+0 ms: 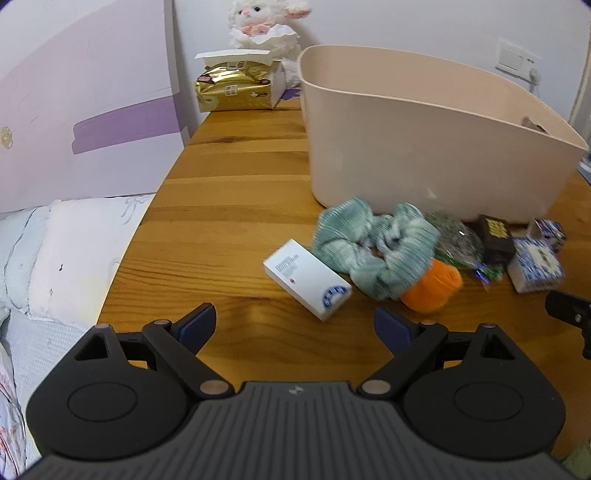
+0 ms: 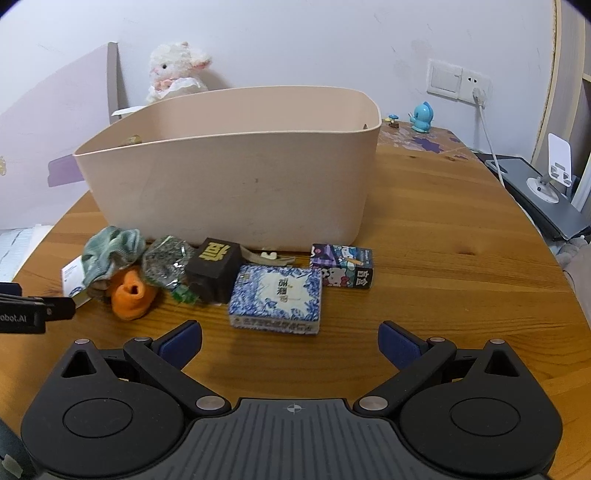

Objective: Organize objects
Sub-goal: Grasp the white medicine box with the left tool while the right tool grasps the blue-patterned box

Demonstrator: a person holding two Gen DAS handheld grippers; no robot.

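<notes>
Two grippers, both spread wide and empty: your left gripper [image 1: 294, 325] faces the white box [image 1: 306, 278], your right gripper [image 2: 290, 341] the blue-patterned box [image 2: 275, 297]. Clutter lies on the table [image 2: 443, 258] before the beige bin [image 2: 229, 184]. Judged: pre-grasp step; next, advance, then close squarely across a box.

Home bedroom: bed w/ pillow [image 1: 70, 254] right beside wooden surface [image 1: 229, 206], plush lamb [image 1: 264, 26] in corner, tissue pack [image 1: 236, 86], wall switch & socket [image 2: 458, 83], blue figurine [image 2: 422, 117].
</notes>
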